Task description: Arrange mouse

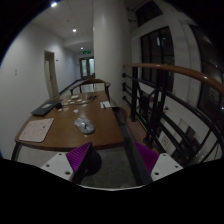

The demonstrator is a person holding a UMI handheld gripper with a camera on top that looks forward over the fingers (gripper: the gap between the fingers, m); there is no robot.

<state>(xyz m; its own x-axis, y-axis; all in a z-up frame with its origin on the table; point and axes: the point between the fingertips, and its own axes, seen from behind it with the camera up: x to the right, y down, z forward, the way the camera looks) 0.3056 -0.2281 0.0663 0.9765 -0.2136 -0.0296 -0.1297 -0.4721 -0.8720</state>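
Observation:
A grey mouse (84, 125) lies on the near part of a long wooden table (62, 133), beyond my left finger. My gripper (112, 158) is held above the floor at the table's near end, well short of the mouse. Its two fingers with purple pads (80, 156) stand wide apart with nothing between them, only grey carpet below.
A paper sheet (36, 129) lies on the table's near left, a dark laptop-like item (45, 108) further back, and papers (105, 103) at the far end. A railing with a wooden handrail (175, 75) runs along the right. A corridor with a door (51, 73) lies behind.

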